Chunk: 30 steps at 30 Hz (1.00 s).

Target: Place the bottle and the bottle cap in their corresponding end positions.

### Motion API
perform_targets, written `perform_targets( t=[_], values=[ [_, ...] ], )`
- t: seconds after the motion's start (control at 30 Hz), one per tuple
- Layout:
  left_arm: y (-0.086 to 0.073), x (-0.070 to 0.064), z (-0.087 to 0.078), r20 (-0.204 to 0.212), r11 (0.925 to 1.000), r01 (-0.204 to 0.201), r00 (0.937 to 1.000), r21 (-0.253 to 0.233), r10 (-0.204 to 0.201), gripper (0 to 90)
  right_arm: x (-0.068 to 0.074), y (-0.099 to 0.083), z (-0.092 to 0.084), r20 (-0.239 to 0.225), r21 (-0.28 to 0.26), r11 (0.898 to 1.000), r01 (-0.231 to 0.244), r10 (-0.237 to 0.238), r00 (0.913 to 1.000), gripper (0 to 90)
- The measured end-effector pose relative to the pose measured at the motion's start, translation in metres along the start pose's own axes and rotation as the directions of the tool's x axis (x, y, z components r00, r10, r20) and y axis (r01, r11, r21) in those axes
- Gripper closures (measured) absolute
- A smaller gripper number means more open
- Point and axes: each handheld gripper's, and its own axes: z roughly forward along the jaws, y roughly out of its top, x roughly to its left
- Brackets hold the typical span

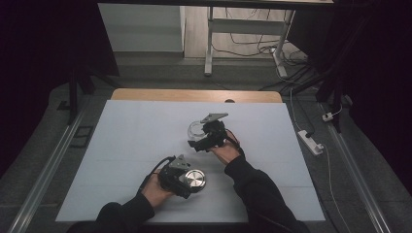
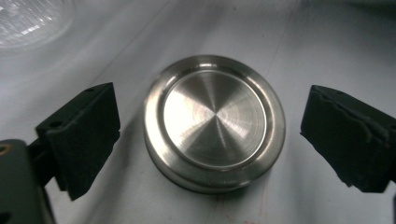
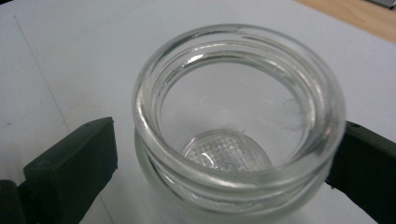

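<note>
A round brushed-steel lid (image 2: 215, 123) lies flat on the white mat (image 1: 126, 145), near the front (image 1: 196, 178). My left gripper (image 2: 210, 135) is open, one jaw on each side of the lid with a gap on both sides; in the high view the left gripper (image 1: 189, 183) sits low over it. An empty clear glass jar (image 3: 238, 140) stands upright mid-table (image 1: 195, 129), mouth open. My right gripper (image 3: 219, 161) straddles the jar just below its rim and is open: the left jaw stands apart from the glass, the right jaw is partly hidden behind it. The right gripper (image 1: 200, 133) comes in from the jar's right.
The mat covers a wooden table whose bare edge (image 1: 194, 94) shows at the back. The jar (image 2: 28, 23) appears blurred beyond the lid in the left gripper view. A white power strip (image 1: 311, 141) and cables lie on the floor to the right. A desk frame (image 1: 210, 43) stands behind.
</note>
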Motion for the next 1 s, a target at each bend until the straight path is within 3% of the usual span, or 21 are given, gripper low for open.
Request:
perform_targets(
  t=[0.33,0.43,0.8,0.9,1.0],
  values=[
    [-0.001,0.001,-0.018,0.002,0.9996,0.02,0.9998,-0.021,-0.02,0.0,0.002,-0.001,-0.014,0.035,-0.037,0.999,0.029,-0.027,0.999,0.0],
    [-0.001,0.002,-0.023,-0.001,0.9989,0.026,0.9997,-0.039,-0.026,0.0,0.002,-0.002,-0.017,0.021,-0.045,0.999,0.012,-0.011,0.9997,0.0],
    [-0.004,0.004,-0.037,-0.023,0.9965,0.037,0.999,-0.075,-0.039,0.0,0.009,-0.009,-0.03,0.013,-0.048,0.999,0.021,-0.021,0.9997,0.0],
    [-0.005,0.005,-0.039,-0.01,0.9957,0.054,0.9984,-0.075,-0.055,0.0,0.01,-0.011,-0.033,0.009,-0.05,0.999,0.02,-0.02,0.9998,0.0],
    [-0.006,0.006,-0.042,-0.011,0.9957,0.043,0.999,-0.082,-0.044,0.0,0.011,-0.013,-0.036,0.007,-0.05,0.999,0.018,-0.018,0.9998,0.0]
  ],
)
